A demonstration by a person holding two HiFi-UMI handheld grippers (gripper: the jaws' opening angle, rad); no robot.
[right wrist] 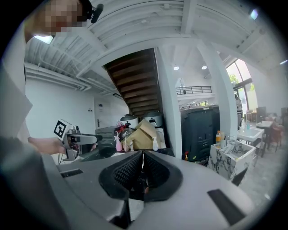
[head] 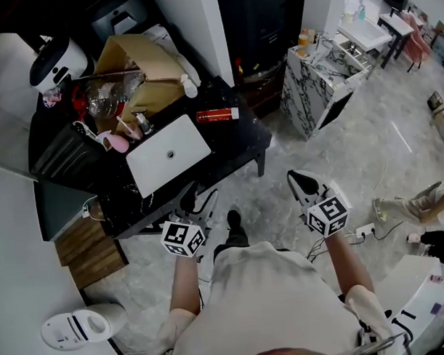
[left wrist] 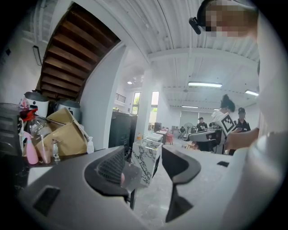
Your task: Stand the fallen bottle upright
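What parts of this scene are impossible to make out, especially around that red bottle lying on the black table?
Red bottle: head view, label too small to read.
Pile beside the cardboard box: head view, things overlap and are too small to name.
Black table: left gripper view, its near part is hidden behind the open left claw.
Person: head view, cut off by the bottom edge.

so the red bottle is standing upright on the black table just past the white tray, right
Not quite. The red bottle is lying on its side, not standing upright. The rest holds: it is on the black table, just past the white tray. The head view shows this.
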